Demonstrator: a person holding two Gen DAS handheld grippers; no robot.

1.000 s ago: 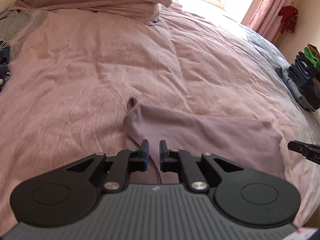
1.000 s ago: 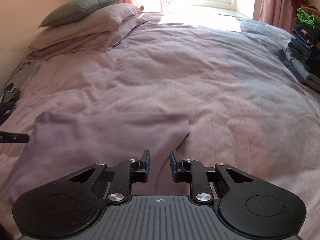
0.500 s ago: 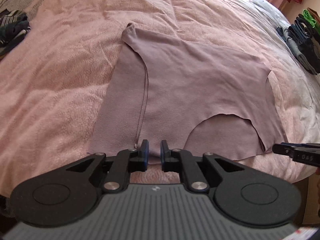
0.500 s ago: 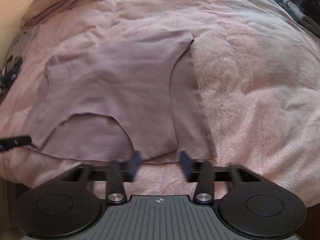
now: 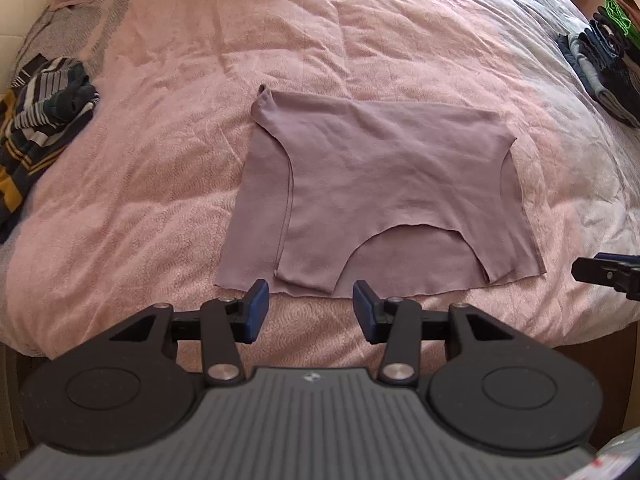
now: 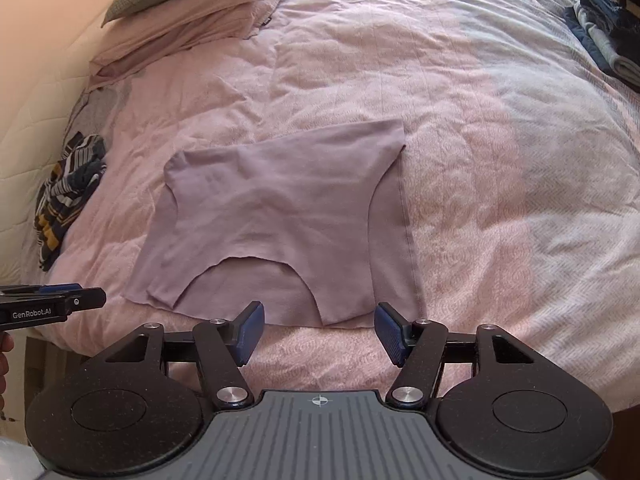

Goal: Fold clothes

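A mauve sleeveless top [image 5: 372, 184] lies spread flat on the pink bedspread [image 5: 180, 128], its neckline edge toward me; the right wrist view shows the same top [image 6: 276, 216]. My left gripper [image 5: 310, 312] hangs open just off the top's near left hem, with nothing between its blue pads. My right gripper [image 6: 318, 332] is open too, just short of the near right hem and empty. Each view catches the other gripper's tip at its edge, the right gripper [image 5: 608, 274] and the left gripper [image 6: 52, 306].
A crumpled striped garment [image 5: 40, 120] lies at the bed's left side. A stack of folded dark clothes [image 5: 604, 64] sits at the right edge. Pillows [image 6: 180, 8] are at the head of the bed. The near bed edge runs just under both grippers.
Both grippers were shut on the top's hem, laid it flat on the bed, then opened and drew back toward the near edge; the top now lies released.
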